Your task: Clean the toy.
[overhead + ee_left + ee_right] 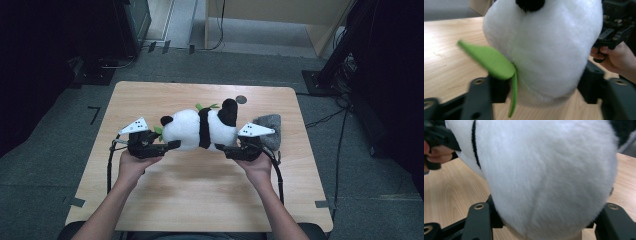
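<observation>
The plush panda (549, 177) perhaps hides both tongs' fingertips.

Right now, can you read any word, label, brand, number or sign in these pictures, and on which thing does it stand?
There are none to read.
Toy panda: plain white and black plush with green leaves, no tag or print showing.
Table: bare wood grain, no writing.
Grey plates on the left tongs and right tongs: no marks that can be read.
Grey furry thing beside the panda: no label showing.

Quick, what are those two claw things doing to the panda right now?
Left gripper: jaws either side of the plush panda; a firm grip cannot be told.
Right gripper: closed on the panda's other end.
</observation>
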